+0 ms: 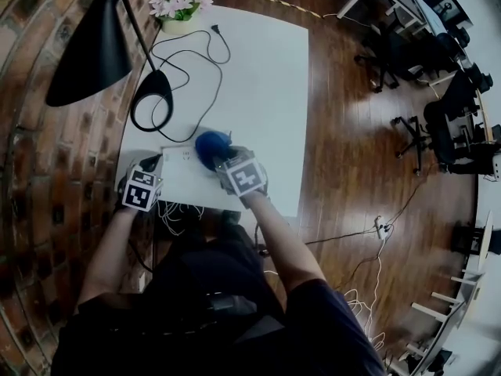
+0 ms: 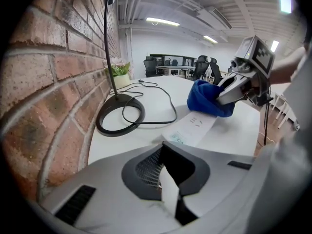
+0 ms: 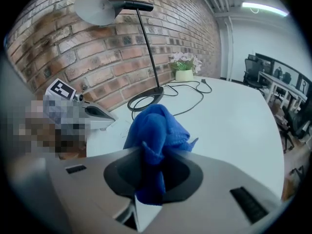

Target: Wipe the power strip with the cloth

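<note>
A table (image 1: 266,69) stands with a brick wall (image 1: 47,131) along its left side; a power strip (image 2: 195,126) lies near its front edge; a cloth (image 1: 210,146), clamped in the right gripper (image 1: 223,157), rests on the strip's right end; the left gripper (image 1: 151,163) is at the strip's left end; a lamp base (image 1: 153,100) lies behind; a flower pot (image 1: 178,6) stands at the far left corner.

The left gripper (image 2: 168,182) has its jaws closed together over the near edge of the table (image 2: 146,145). Farther along, the right gripper (image 2: 225,96) holds a blue cloth (image 2: 202,99) on the far end of the power strip (image 2: 192,128). The lamp base (image 2: 120,115) sits to the left by the brick wall (image 2: 53,72).
</note>
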`<state>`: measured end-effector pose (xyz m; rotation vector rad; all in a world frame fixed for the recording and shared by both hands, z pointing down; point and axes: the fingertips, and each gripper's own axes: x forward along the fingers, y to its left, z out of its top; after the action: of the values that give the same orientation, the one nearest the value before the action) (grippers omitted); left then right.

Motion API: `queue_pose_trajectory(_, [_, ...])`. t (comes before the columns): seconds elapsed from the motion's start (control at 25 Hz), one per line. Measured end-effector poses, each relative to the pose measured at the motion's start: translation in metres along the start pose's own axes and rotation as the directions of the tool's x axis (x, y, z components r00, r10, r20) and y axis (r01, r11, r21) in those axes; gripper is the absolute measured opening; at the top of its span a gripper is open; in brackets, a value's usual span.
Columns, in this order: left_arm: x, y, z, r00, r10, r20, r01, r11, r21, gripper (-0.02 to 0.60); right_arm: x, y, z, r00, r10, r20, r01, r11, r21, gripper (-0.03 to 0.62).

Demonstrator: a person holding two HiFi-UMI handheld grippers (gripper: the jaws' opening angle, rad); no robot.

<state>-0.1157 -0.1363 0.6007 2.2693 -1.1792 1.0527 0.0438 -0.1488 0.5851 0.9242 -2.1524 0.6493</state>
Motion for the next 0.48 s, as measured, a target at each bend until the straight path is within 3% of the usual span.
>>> queue_pose_trajectory(0.32, [-0.001, -0.001, 0.002, 0.999, -0.038, -0.013, 0.038, 0.999, 0.004, 0.008, -0.015, -0.016, -0.012, 1.0, -0.017, -0.027, 0.017, 0.999, 0.03, 0.067])
queue_pose_trajectory(0.48, [0.001, 0.001, 0.0, 0.999, -0.033, -0.02, 0.034, 0.999, 0.013, 0.008, -0.02, -0.031, -0.02, 0.997, -0.071, -0.043, 0.072, 0.997, 0.026, 0.067])
